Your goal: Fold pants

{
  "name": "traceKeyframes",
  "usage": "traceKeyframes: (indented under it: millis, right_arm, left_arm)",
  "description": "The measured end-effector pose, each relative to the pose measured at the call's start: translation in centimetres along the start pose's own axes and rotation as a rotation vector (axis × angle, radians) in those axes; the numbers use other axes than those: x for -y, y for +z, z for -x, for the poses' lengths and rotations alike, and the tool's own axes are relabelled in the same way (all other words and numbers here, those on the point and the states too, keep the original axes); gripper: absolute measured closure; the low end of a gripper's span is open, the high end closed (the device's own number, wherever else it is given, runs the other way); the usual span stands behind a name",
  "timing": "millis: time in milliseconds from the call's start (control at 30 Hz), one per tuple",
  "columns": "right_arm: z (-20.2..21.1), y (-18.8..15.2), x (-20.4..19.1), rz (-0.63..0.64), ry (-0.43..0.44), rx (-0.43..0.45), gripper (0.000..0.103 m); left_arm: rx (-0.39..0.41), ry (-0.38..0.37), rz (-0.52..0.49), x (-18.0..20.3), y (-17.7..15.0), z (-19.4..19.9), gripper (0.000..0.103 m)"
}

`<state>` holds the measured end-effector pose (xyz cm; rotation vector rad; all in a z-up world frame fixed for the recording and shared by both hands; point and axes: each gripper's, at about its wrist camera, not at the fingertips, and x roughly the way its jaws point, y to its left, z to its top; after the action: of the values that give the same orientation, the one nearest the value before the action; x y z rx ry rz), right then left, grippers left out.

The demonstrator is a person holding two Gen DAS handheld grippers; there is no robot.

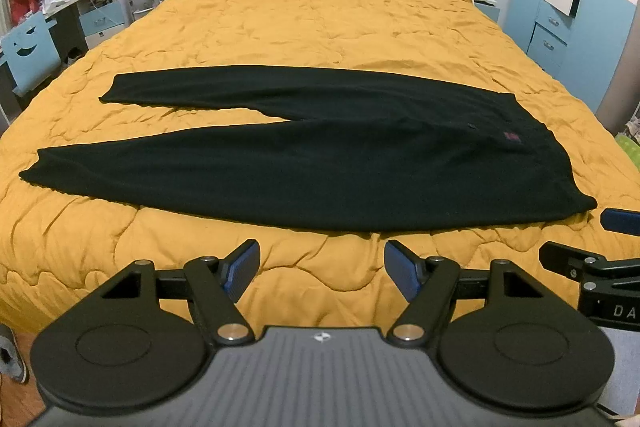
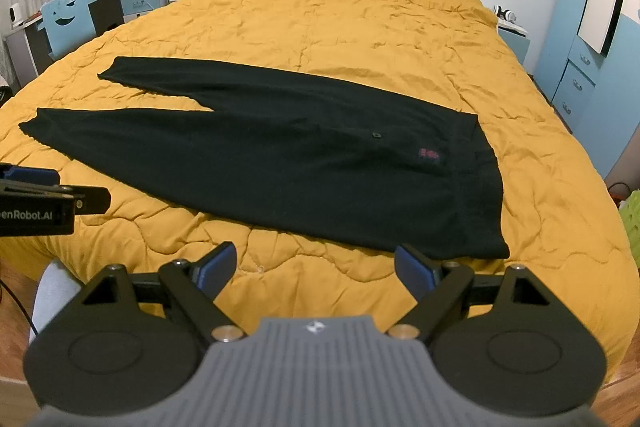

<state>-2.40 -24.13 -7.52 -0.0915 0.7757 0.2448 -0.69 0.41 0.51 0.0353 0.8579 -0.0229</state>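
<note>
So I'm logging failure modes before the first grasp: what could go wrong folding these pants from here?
The pants lie flat on a soft, wrinkled quilt, so a finger may pinch quilt along with cloth. The left gripper and right gripper are both open and short of the near edge; uneven grips could skew the fold. The legs are spread in a V, so folding one onto the other may misalign the cuffs.

Black pants (image 1: 320,163) lie flat and unfolded, legs spread in a V leftward, waistband at right.
</note>
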Motion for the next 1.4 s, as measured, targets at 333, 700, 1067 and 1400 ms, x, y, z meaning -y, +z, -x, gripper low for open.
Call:
traceKeyframes:
  millis: [333, 700, 1067, 1400]
  right_arm:
    - [0.0, 0.0, 0.0, -0.001, 0.0, 0.0, 0.021]
    - [0.0, -0.1, -0.1, -0.003, 0.001, -0.001, 0.021]
    - [-0.2, -0.3, -0.2, -0.012, 0.008, -0.009, 0.021]
    - [-1.1, 0.1, 2.1, -0.111, 0.114, -0.026, 0.021]
  left_arm:
    - [0.0, -0.001, 0.0, 0.0, 0.0, 0.0, 0.02]
    - [-0.002, -0.002, 0.001, 0.1, -0.1, -0.1, 0.02]
    - [-0.004, -0.014, 0.005, 0.1, -0.4, -0.5, 0.02]
    - [0.025, -0.022, -0.035, -0.7, 0.1, -1.0, 0.026]
